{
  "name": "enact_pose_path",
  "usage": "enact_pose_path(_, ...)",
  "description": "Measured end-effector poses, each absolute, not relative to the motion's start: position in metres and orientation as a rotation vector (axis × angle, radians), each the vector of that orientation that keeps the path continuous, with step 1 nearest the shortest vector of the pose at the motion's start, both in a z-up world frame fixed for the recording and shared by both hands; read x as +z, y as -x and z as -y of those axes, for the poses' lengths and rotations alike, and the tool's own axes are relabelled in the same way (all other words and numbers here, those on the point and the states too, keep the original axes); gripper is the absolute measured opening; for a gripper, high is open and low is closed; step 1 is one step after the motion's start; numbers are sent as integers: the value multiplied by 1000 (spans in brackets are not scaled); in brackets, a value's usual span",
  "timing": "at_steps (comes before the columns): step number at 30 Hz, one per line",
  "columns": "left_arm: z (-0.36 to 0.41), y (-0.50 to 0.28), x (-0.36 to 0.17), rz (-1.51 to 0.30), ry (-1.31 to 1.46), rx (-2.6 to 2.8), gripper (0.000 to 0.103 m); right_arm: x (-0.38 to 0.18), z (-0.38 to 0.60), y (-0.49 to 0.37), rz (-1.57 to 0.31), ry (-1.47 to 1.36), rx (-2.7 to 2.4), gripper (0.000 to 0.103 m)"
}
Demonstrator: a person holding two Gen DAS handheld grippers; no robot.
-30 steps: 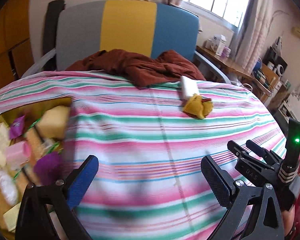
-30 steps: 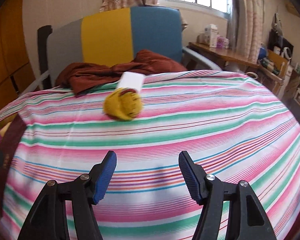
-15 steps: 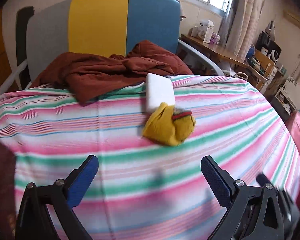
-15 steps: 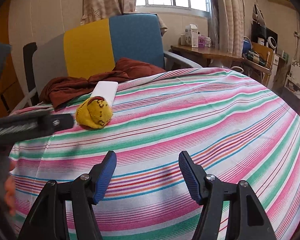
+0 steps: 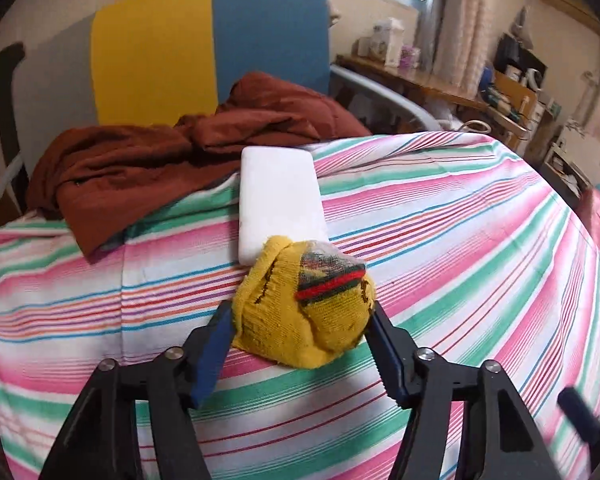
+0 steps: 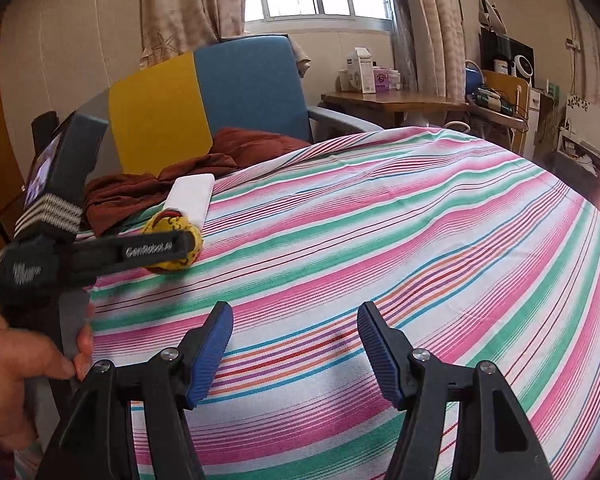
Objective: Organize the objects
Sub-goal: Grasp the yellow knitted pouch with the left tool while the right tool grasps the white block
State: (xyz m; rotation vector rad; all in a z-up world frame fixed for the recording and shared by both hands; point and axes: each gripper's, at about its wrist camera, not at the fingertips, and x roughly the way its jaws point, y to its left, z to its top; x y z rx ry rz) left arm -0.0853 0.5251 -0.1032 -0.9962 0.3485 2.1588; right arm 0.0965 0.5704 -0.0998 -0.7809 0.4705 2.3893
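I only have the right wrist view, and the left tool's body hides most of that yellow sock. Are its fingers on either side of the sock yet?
Observer: Yes. In the left wrist view the left tool has one finger at each side of the yellow sock, right against its edges.
Operator: Has it lifted off the cloth?
Observer: Doesn't look like it; the sock's lower edge lies on the striped cloth.
Operator: Is the sock touching the white block?
Observer: The sock's far end overlaps the near corner of the white block.
Operator: And my side?
Observer: The right tool is open over bare cloth, with nothing between its fingers.
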Motion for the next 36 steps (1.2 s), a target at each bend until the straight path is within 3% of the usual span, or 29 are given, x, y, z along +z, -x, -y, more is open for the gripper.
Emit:
enact_pose_path(3, -518, 81, -101, -352, 962, 2156, 54, -103, -573, -95, -485, 799, 2382, 66)
enact_pose_path(13, -467, 90, -97, -237, 975, 2265, 51, -102, -585, -83, -589, 881, 2430, 65)
enact_pose_path(17, -450, 97, -103, -132, 1014, 2235, 52, -87, -600, -50, -644, 862, 2499, 66)
enact_pose_path(23, -453, 99, -107, -132, 1030, 2234, 52, -73, -612, 40, -599, 950, 2565, 66)
enact_pose_path(30, -446, 104, -111, -90, 1050, 2229, 53, -93, -618, 116, -658, 1124, 2549, 66)
enact_pose_path(36, -445, 103, -112, -83, 1052, 2228, 54, -98, -600, 142, -489, 1172, 2530, 63)
